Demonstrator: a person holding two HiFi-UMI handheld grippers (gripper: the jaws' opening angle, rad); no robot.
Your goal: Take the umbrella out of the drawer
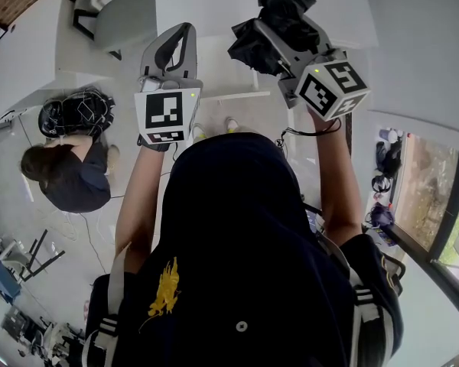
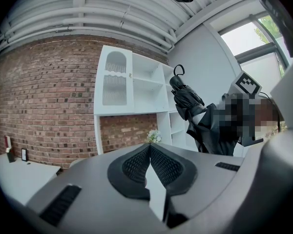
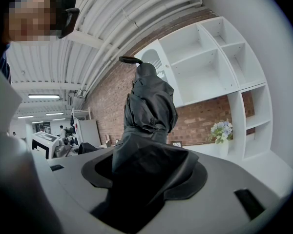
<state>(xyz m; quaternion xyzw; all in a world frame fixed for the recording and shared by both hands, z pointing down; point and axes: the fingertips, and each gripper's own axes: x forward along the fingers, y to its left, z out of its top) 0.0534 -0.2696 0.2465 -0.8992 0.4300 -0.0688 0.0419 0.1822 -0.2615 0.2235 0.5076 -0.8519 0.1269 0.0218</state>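
**Right gripper** [image 3: 147, 177] clenched on the one folded black umbrella [image 3: 149, 106]. The umbrella juts from the jaws, looped end farthest out, before the white shelves [image 3: 210, 57]. **Left gripper** [image 2: 149, 152] closed, tips meeting, nothing between them. Two grippers shown. Fabric hides the right pads.

A vase of flowers [image 3: 221, 133] stands on the white counter [image 3: 244, 161] beside open shelves [image 3: 210, 62].

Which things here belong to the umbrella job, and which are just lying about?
Job: umbrella, clamped in the right gripper; left gripper, shut and empty.
Lying about: white shelves, flowers, brick wall, another person.
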